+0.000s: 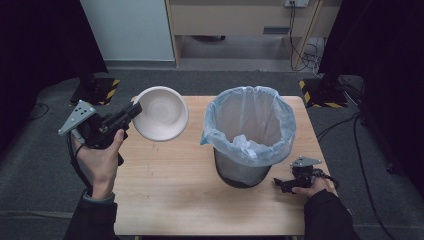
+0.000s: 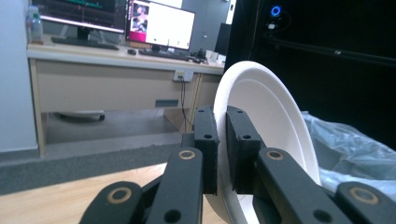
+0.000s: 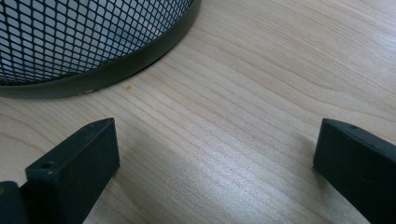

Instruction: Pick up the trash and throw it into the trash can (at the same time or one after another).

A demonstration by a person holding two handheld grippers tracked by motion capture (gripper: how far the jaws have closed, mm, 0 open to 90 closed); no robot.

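Black left tool [image 2: 222, 154] pinching smooth round white bowl's [image 2: 275, 121] rim; right tool [image 3: 215, 168] spread beside mesh bin [image 3: 84, 42].

Dim, soft overhead light, dark surround, faint shadows on the table [image 1: 165, 190], slightly blurred close-ups.

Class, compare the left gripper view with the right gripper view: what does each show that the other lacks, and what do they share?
Left gripper view alone: the left hand-held gripper shut on the rim of a white bowl, with a desk and monitors behind. Right gripper view alone: the right hand-held gripper open over bare wood, beside the bin's black mesh wall. Shared: the wooden table.
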